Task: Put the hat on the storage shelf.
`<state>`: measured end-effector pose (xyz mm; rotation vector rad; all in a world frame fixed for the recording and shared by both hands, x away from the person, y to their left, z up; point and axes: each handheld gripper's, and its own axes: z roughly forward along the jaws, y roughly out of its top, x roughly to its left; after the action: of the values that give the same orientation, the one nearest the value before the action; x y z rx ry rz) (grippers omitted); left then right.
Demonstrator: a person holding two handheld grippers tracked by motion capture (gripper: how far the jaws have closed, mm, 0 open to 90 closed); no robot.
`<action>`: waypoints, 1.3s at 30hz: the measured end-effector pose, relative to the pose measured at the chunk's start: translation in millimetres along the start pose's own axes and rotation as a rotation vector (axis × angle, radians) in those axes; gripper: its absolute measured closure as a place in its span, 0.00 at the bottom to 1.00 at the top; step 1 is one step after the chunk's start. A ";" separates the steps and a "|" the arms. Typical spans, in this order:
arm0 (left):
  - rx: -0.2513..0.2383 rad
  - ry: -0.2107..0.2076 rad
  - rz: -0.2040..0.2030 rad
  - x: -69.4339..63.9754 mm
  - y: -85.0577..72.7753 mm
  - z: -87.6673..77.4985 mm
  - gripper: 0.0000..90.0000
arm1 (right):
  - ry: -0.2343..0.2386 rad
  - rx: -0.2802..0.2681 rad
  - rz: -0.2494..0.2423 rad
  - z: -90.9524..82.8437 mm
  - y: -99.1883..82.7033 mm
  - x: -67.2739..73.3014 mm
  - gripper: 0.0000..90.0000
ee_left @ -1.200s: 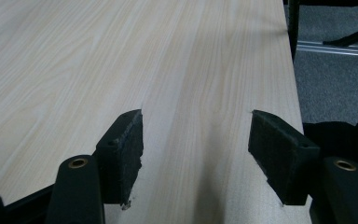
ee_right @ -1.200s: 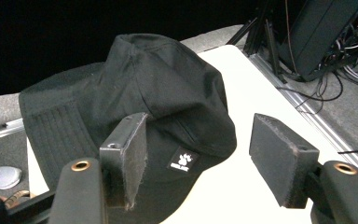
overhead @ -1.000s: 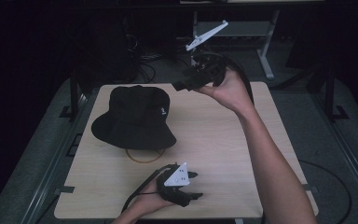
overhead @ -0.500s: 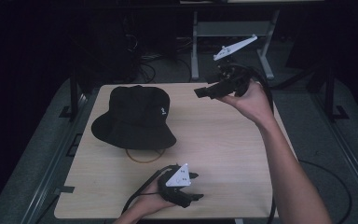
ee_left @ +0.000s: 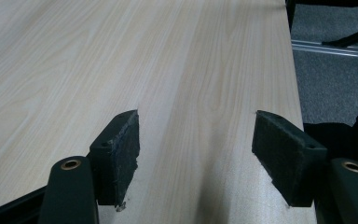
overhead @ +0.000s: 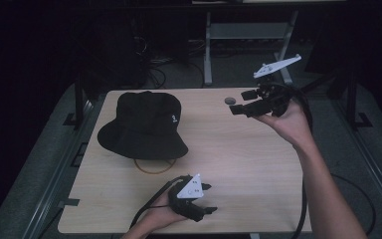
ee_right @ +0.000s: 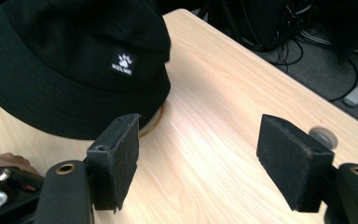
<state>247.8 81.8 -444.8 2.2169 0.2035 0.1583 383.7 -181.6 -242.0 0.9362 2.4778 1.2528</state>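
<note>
A black bucket hat (overhead: 144, 124) with a small white paw label (ee_right: 122, 63) lies on the left half of the wooden table (overhead: 238, 159). My left gripper (overhead: 210, 198) rests near the front edge and points right. Its jaws (ee_left: 196, 154) stand open over bare wood and have just opened a little further. A hand holds my right gripper (overhead: 241, 102) above the table's far right part, pointing left toward the hat. Its jaws (ee_right: 198, 163) have just been opening and stand open with nothing between them.
A thin brown ring (overhead: 151, 168) peeks out from under the hat's near brim. A round grey cap (overhead: 230, 100) sits in the tabletop near the back edge. Cables and a metal stand (overhead: 209, 45) lie on the floor behind the table.
The right hand has carried its gripper rightward and lower, from above the table's back middle to its far right part. The left gripper has stayed in place.
</note>
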 end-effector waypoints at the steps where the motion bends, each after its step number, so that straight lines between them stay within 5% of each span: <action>1: 0.002 0.003 0.005 0.0 0.2 -0.1 0.35 | -0.001 -0.003 0.003 -1.0 -4.3 -1.4 0.32; 39: -0.010 0.015 -0.015 -0.4 0.8 0.1 0.31 | -0.065 -0.001 0.144 -26.0 -137.4 -22.1 0.30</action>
<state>247.5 81.2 -444.2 2.2039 0.2274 0.1674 328.2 -272.2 -335.5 1.1545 2.3967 1.2454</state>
